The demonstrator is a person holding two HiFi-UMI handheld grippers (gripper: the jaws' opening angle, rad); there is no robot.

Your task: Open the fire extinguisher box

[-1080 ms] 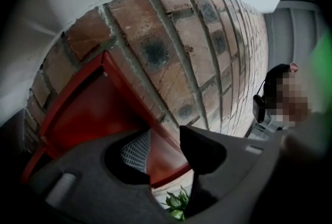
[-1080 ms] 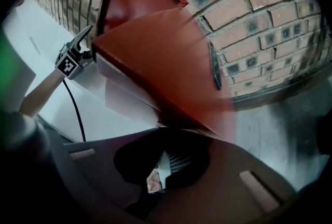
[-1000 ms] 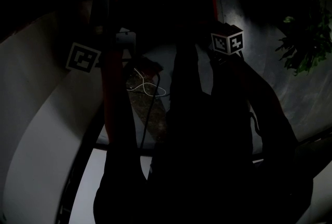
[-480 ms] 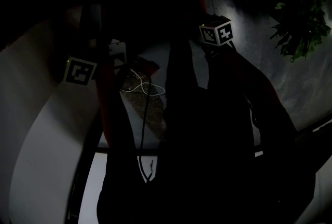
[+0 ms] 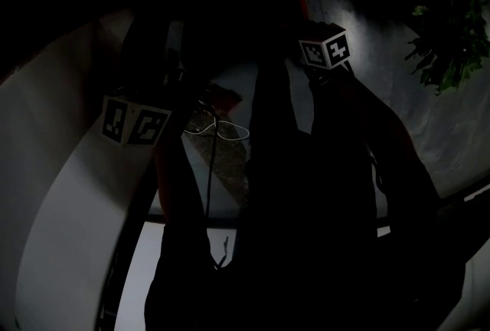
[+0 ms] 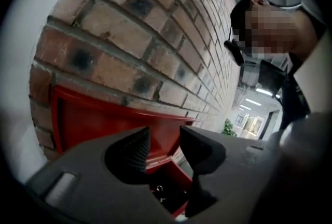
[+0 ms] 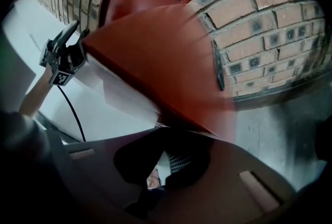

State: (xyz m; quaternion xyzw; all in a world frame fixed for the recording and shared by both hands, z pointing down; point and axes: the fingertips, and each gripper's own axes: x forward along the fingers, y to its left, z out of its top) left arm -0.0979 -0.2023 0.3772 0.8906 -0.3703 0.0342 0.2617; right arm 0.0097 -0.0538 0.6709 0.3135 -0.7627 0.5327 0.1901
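The left tool (image 6: pixel 165 139) has dropped and twisted, its marker cube now showing two faces in the head view, while the right tool (image 7: pixel 160 162) has barely shifted; both stand narrowly parted, nothing pinched. Just above the right tool's jaws, the red door (image 7: pixel 155 57) of the fire extinguisher box (image 6: pixel 98 114) hangs swung out from the brick wall (image 6: pixel 145 26), so the opening looks well under way. The cable (image 7: pixel 72 111) trailing from the left tool could snag; a plant (image 5: pixel 452 46) stands well clear
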